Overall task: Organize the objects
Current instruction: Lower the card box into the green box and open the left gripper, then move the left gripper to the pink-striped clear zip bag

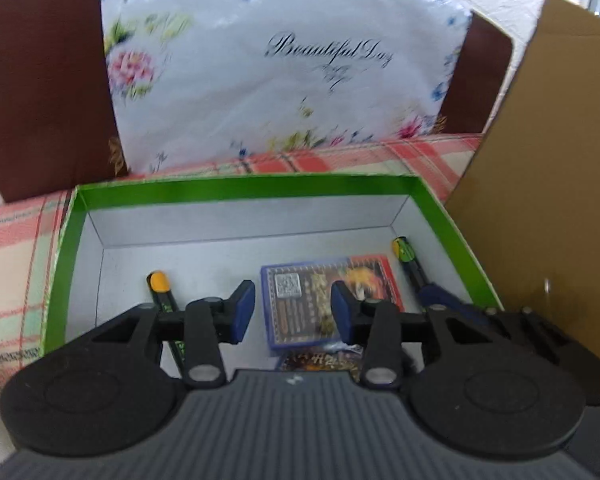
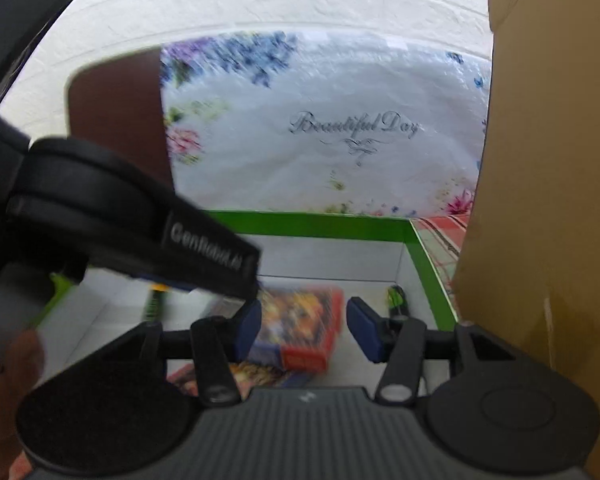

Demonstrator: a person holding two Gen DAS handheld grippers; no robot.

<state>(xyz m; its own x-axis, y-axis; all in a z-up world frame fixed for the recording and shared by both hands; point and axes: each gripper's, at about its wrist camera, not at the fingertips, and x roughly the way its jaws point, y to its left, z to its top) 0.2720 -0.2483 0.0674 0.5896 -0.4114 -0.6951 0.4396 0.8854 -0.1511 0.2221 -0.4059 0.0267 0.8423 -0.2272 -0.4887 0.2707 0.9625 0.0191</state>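
Looking pretty far along: green-rimmed box [image 1: 244, 188] already holding a card pack [image 1: 328, 300] dead centre, an orange-capped pen [image 1: 158, 282] at 9 o'clock, a green-capped pen [image 1: 404, 248] at 2 o'clock. Left gripper [image 1: 294, 312] hanging over the pack, jaws gaping wide, gripping nothing. Right gripper [image 2: 300, 328] also spread open and empty. Guessing only leftovers remaining. Struggling to make out more cards [image 1: 320, 362] at 6 o'clock, half hidden under the tool. Right view blurring badly, cardboard [image 2: 548, 160] blocking 3 o'clock.

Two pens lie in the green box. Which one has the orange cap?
The pen near the box's left wall, left of the card pack. The other pen, by the right wall, has a green and black end.
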